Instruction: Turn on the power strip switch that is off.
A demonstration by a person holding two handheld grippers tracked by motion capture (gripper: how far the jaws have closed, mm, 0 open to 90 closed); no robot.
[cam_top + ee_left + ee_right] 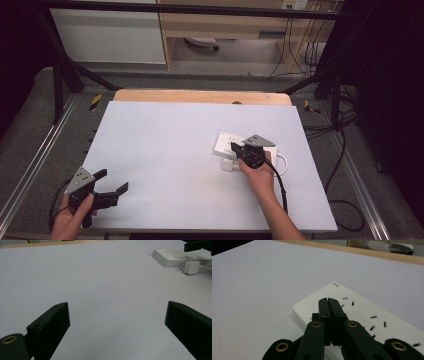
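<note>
A white power strip (226,141) lies flat on the right half of the table, its slots facing up (367,315). A small white plug block (227,166) sits on the table just in front of it, also seen far off as the plug block (192,267) beside the strip (172,258). My right gripper (233,147) is shut with nothing between its jaws, its tips (328,301) just over the strip's near end. My left gripper (112,181) rests at the table's front left, open wide (117,305) over bare surface.
The pale table mat (165,150) has a wooden strip (200,96) along its far edge. The power strip's white cable (283,162) loops to the right of my right hand. Black frame bars and floor cables surround the table.
</note>
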